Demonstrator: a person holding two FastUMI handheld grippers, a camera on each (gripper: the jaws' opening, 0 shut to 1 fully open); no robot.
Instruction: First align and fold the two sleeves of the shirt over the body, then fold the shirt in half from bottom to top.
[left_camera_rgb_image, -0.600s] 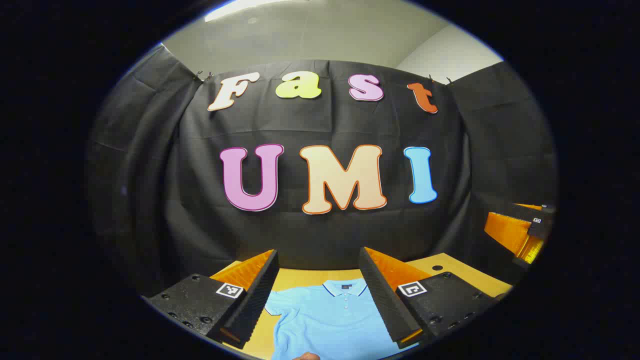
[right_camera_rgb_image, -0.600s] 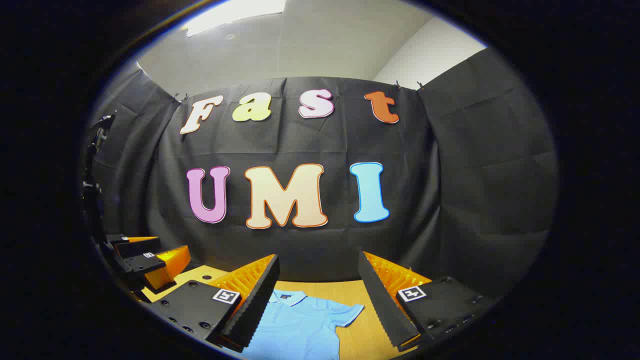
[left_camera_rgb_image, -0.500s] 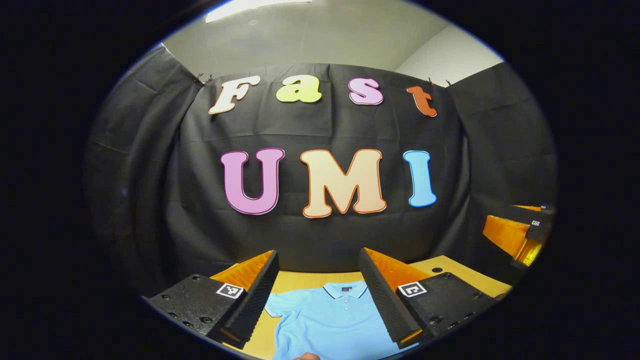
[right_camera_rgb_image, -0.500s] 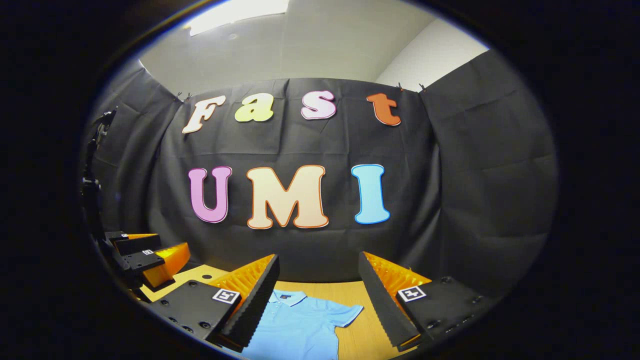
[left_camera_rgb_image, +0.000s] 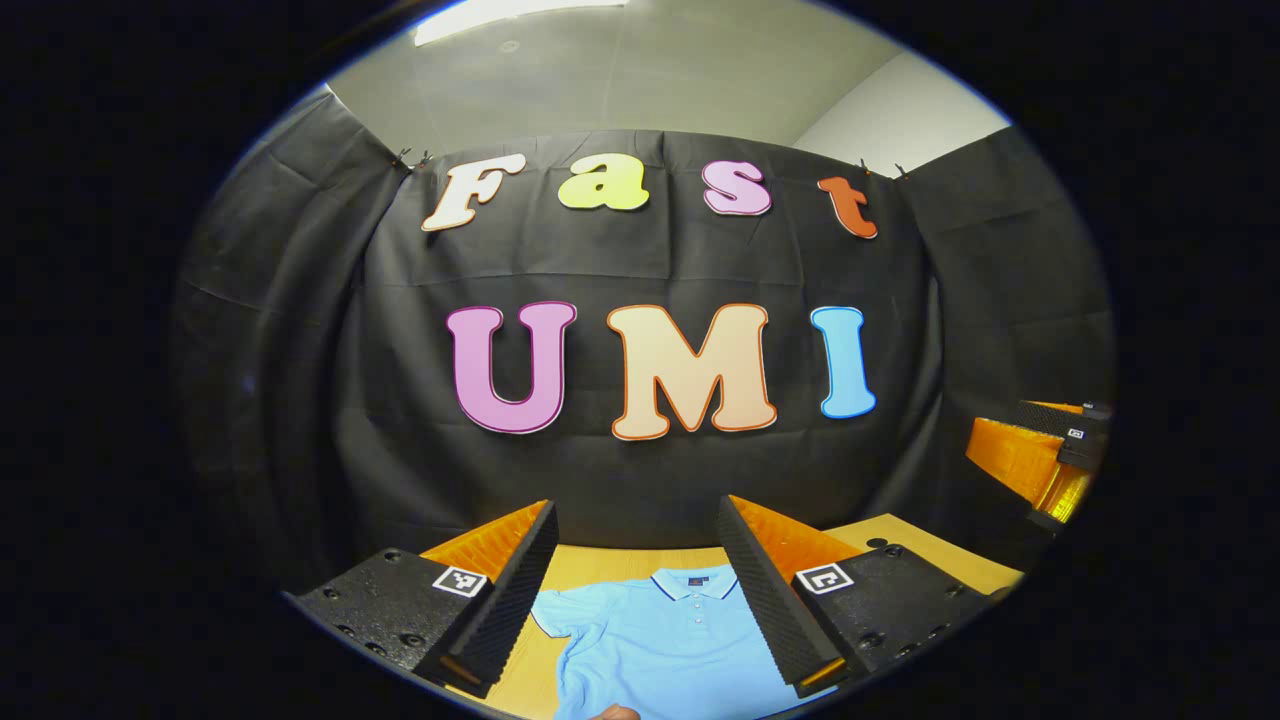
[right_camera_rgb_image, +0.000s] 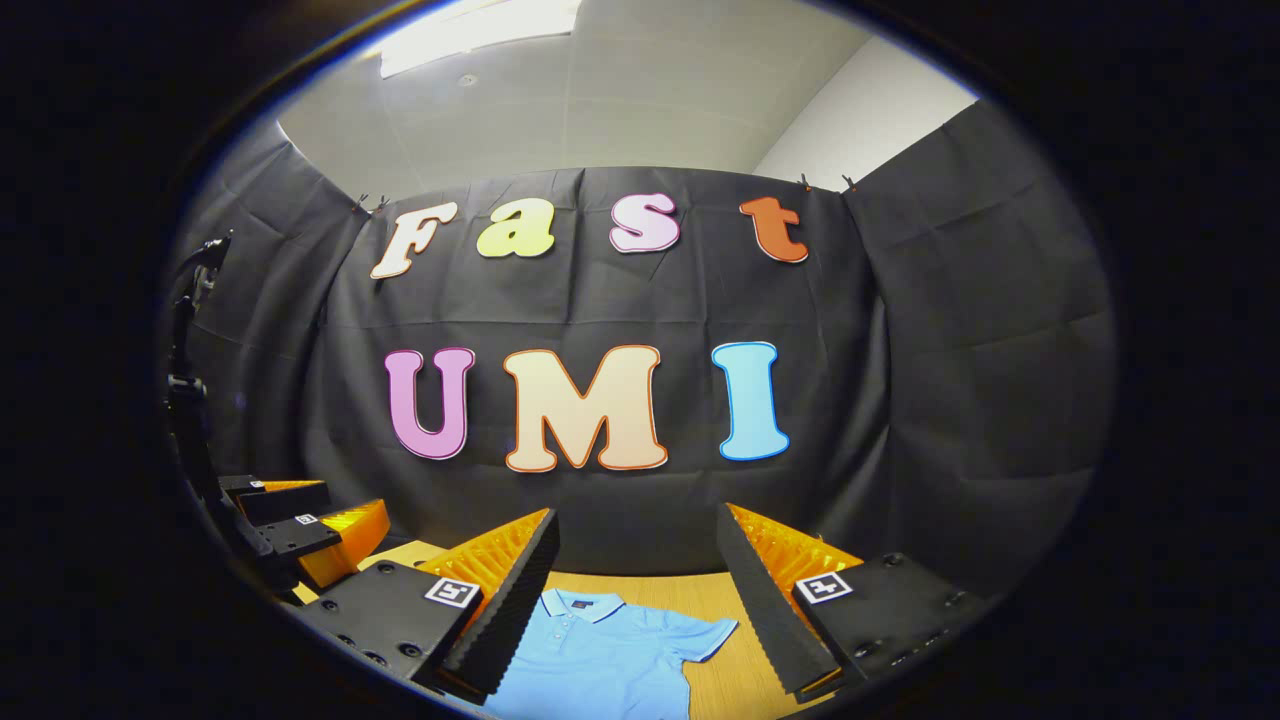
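Note:
A light blue polo shirt (left_camera_rgb_image: 660, 645) lies flat on the wooden table (left_camera_rgb_image: 600, 562), collar toward the booth wall, with its short sleeves spread out. In the left gripper view my left gripper (left_camera_rgb_image: 638, 585) hangs open above the shirt's upper part, touching nothing. In the right gripper view the same shirt (right_camera_rgb_image: 590, 655) shows with one sleeve (right_camera_rgb_image: 705, 632) laid out to the side, and my right gripper (right_camera_rgb_image: 638, 590) is open above it, holding nothing. The other gripper (left_camera_rgb_image: 1040, 460) appears far right in the left gripper view, and the left one (right_camera_rgb_image: 300, 530) far left in the right gripper view.
The black cloth wall stands close behind the table's far edge. A round hole (left_camera_rgb_image: 877, 543) is in the tabletop at the right. A dark stand (right_camera_rgb_image: 185, 400) rises at the left edge of the right gripper view.
Both cameras have tipped slightly, so the wall sits a little lower in view. The shirt has not moved and both grippers stay open.

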